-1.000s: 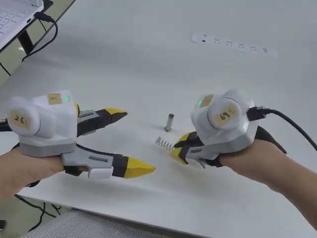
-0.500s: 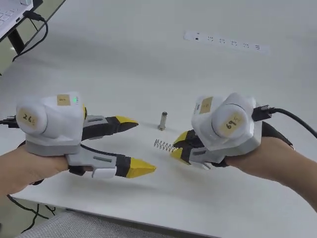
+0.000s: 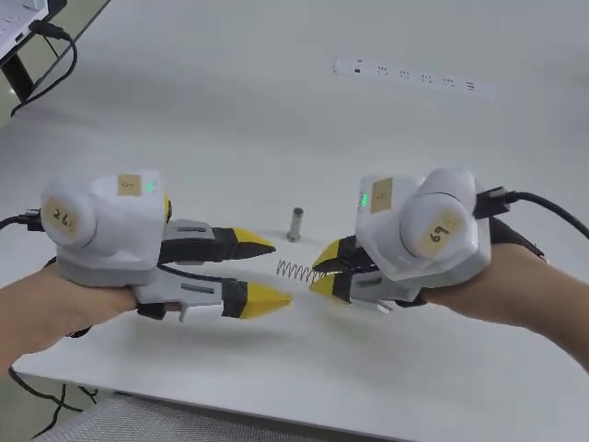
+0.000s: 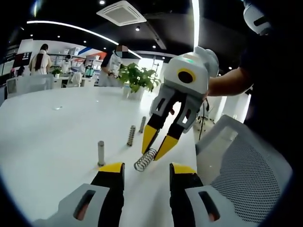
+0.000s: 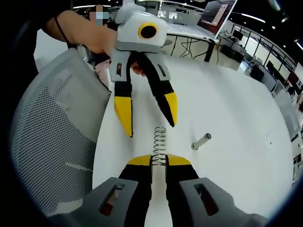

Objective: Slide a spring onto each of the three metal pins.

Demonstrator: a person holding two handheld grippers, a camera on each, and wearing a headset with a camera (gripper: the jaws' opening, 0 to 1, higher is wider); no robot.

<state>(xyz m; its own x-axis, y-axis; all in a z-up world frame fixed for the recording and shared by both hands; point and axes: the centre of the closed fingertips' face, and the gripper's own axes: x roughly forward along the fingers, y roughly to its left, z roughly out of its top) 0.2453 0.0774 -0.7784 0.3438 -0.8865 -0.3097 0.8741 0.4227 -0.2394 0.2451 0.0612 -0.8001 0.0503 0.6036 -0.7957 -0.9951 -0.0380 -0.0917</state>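
Note:
My right gripper (image 3: 320, 271) is shut on one end of a small steel spring (image 3: 294, 270), which sticks out to the left just above the white table (image 3: 230, 120). In the right gripper view the spring (image 5: 160, 142) rises from between the shut tips of my right gripper (image 5: 159, 161). My left gripper (image 3: 271, 271) is open, its yellow tips either side of the spring's free end. A bare metal pin (image 3: 295, 224) stands upright just behind. In the left gripper view the bare pin (image 4: 101, 152) stands nearest, and two pins with springs on them (image 4: 131, 135) (image 4: 142, 124) stand farther back.
A white power strip (image 3: 414, 78) lies at the far side of the table. A black cable (image 3: 55, 55) hangs off the far left corner. The table's front edge runs just below both hands. A grey mesh chair (image 5: 52, 127) stands beside the table.
My left gripper has moved right toward the spring and its jaws have narrowed somewhat. The right gripper still holds the spring, now pointing at the left gripper's gap.

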